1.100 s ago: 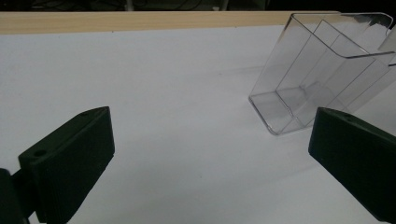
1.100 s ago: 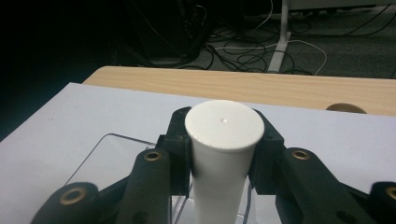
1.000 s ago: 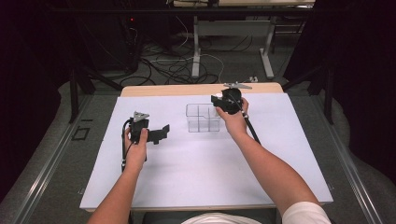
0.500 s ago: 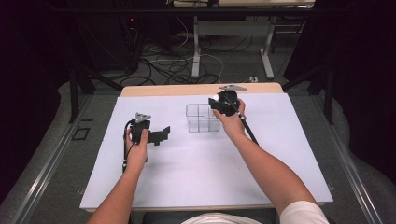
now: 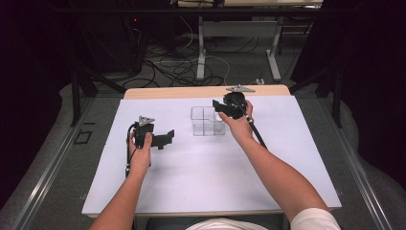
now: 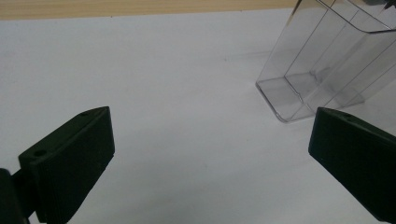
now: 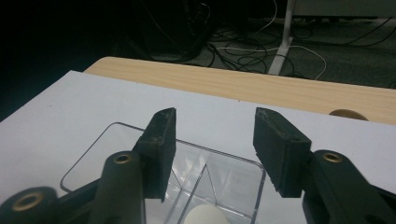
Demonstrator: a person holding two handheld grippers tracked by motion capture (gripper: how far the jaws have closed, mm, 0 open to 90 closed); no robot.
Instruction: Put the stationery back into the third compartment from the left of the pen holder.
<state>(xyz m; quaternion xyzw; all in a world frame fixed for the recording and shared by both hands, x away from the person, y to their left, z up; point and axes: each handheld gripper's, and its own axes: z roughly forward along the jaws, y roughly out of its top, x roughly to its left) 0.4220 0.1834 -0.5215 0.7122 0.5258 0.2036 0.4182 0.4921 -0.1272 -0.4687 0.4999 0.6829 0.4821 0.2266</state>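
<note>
A clear plastic box (image 5: pixel 207 120) with inner dividers stands on the white sheet (image 5: pixel 191 177) near the table's far middle. My right gripper (image 5: pixel 218 106) hovers over the box's right side, open, with nothing between its jaws. In the right gripper view the box (image 7: pixel 116 154) lies just under the jaws, and a small white ball (image 7: pixel 205 216) rests in one compartment. My left gripper (image 5: pixel 168 138) is held to the left of the box, open and empty, its jaws pointing toward it. The left gripper view has the box (image 6: pixel 322 65) at the upper right.
A strip of bare wooden table top (image 5: pixel 201 91) runs along the far edge. Beyond it are table legs and cables (image 5: pixel 191 67) on the floor. White sheet stretches wide in front of the box and to both sides.
My right gripper has lifted a little and opened above the box. The left gripper has barely moved.
</note>
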